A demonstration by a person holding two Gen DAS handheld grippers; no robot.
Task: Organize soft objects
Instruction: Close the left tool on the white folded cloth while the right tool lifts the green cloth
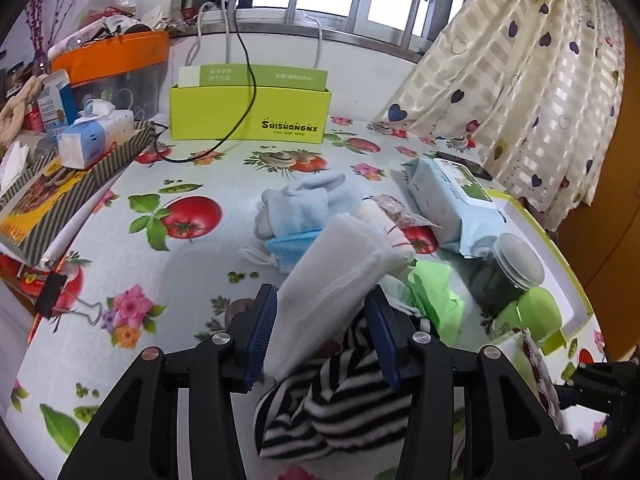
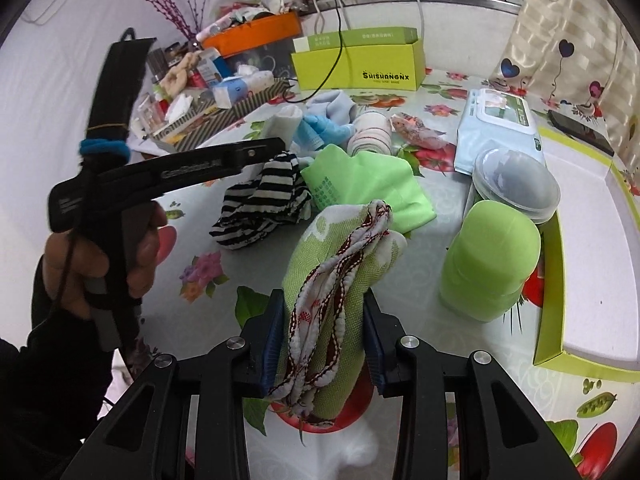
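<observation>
Nearest the lens on the right wrist view, the right gripper [image 2: 324, 336] is clamped on a folded green cloth with red-and-white braided trim [image 2: 340, 276], both pads pressing its sides while the free end stands up above the fruit-print tablecloth [image 2: 440, 352]. In the left wrist view the left gripper [image 1: 322, 328] stands wide, its jaws to either side of a folded white cloth [image 1: 336, 276] without clearly squeezing it; whether that cloth rests on a pad cannot be told. A black-and-white striped garment [image 1: 332, 400] lies crumpled beneath those jaws. All three look light, limp and easily bunched, so a pinch across a thick fold, not a loose edge, seems the surest hold; none appears fragile or slippery. Just beyond lie a bright green cloth [image 2: 368, 188], a blue face mask [image 1: 290, 246], pale blue socks [image 1: 308, 204] and a rolled cream cloth with red stripes [image 2: 370, 136], gathered mid-table. To the right a shallow white tray with a lime rim [image 2: 592, 280] appears to hold nothing soft; a green plastic container [image 2: 490, 268] and a lidded jar [image 2: 516, 188] stand beside it, with a wet-wipes pack [image 2: 500, 128] behind. Farthest back, an open lime box marked SHISHANGNX [image 1: 248, 114] sits under the window, its contents hidden.
</observation>
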